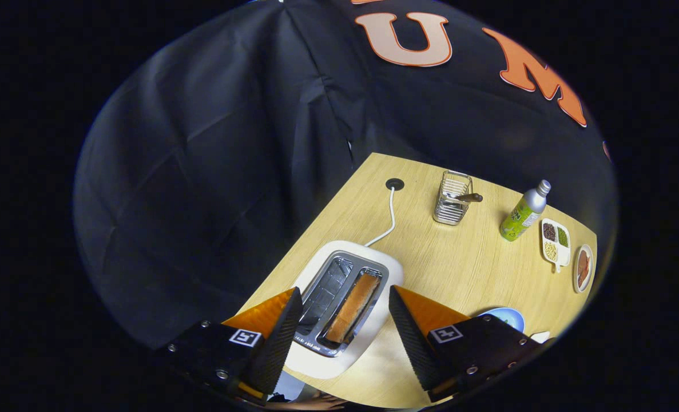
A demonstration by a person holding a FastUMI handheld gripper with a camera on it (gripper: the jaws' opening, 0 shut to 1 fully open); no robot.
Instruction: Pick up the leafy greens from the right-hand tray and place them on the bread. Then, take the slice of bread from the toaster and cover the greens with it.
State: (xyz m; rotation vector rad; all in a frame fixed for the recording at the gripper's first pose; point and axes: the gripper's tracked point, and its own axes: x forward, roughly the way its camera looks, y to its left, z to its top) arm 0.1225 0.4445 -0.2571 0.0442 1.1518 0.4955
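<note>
Gripper [345,326] fingers spread wide, holding nothing, hovering above the toaster [348,306] with the slots between them. Bread slice [353,306] stands in the right slot, untouched; left slot looks empty. So the toaster-bread step is up but not started: no contact yet. Blue plate [508,316] peeks out just right of the right finger, mostly hidden, so I can't tell if the greens already sit on the base bread. Judging by the approach, the greens step is probably done; cover step remains. Toaster cord [389,220] runs to the far table [459,269] grommet. Further out: wire utensil holder [452,197], green bottle [523,214], divided tray [556,243], small dish [583,268] at far right.
</note>
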